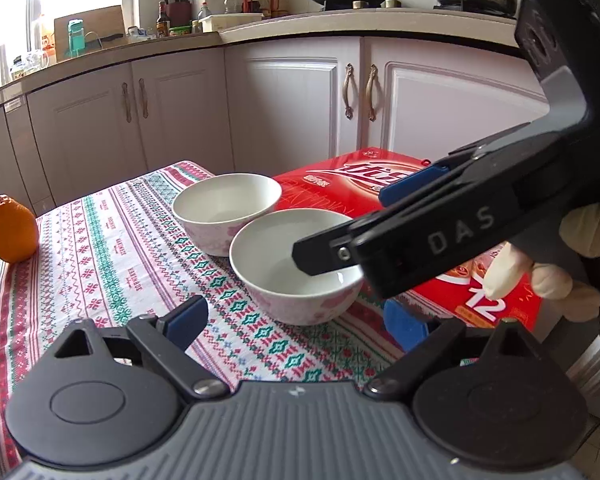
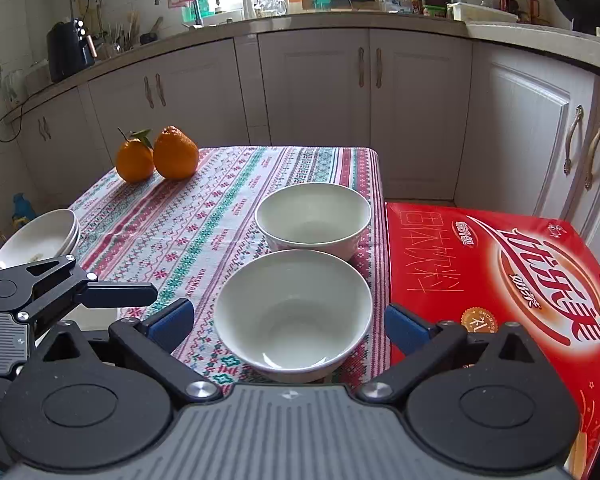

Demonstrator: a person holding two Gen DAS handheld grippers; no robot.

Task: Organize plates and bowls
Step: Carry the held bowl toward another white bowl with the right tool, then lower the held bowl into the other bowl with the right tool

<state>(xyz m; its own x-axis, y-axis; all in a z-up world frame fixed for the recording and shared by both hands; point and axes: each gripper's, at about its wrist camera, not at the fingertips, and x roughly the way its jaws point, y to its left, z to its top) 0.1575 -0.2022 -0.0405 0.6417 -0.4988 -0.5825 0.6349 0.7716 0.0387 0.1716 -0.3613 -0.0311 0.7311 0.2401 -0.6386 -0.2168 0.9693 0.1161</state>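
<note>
Both jaws stand wide apart and pinch nothing. The right gripper (image 2: pixel 288 320) has the near bowl (image 2: pixel 294 312) sitting between its blue fingers (image 2: pixel 172 320), but they do not touch it. The far bowl (image 2: pixel 314 216) sits just past it, at 12 o'clock. In the left wrist view, the left gripper (image 1: pixel 300 316) has only the tablecloth (image 1: pixel 120 248) between its tips, and the right gripper's black finger pokes over the near bowl from 3 o'clock, hiding part of its rim. A gloved hand (image 1: pixel 548 276) shows there too, partly hidden. "DAS" is written on that gripper. White plates (image 2: pixel 40 236) lie stacked at 9 o'clock, cut off by the table edge. Two oranges (image 2: pixel 156 156) sit at 11 o'clock. The red box (image 2: pixel 500 272) at 3 o'clock has big white writing and a "12" on it.
</note>
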